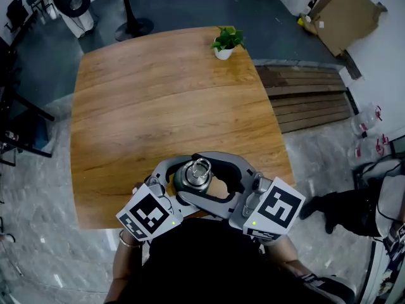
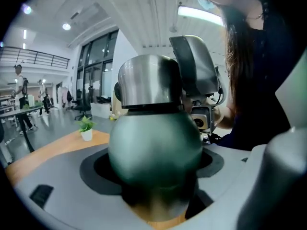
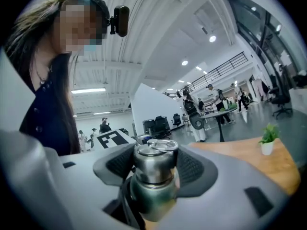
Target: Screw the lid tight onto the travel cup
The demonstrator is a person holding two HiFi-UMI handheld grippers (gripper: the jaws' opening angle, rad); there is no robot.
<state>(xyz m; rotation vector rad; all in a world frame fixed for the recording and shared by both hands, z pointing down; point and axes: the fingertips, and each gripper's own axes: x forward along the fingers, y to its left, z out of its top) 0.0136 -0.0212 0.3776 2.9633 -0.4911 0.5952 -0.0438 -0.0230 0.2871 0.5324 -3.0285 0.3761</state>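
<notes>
Both grippers are clamped on one travel cup (image 2: 156, 143): the left gripper (image 2: 153, 176) grasps its green body, while the right gripper (image 3: 154, 169) presses its black pads (image 3: 120, 163) against either side of the steel lid (image 3: 154, 161), which sits on the cup's mouth. The cup stands upright at the near edge of the wooden table (image 1: 158, 106), well apart from a small potted plant (image 1: 226, 42) at the far edge.
</notes>
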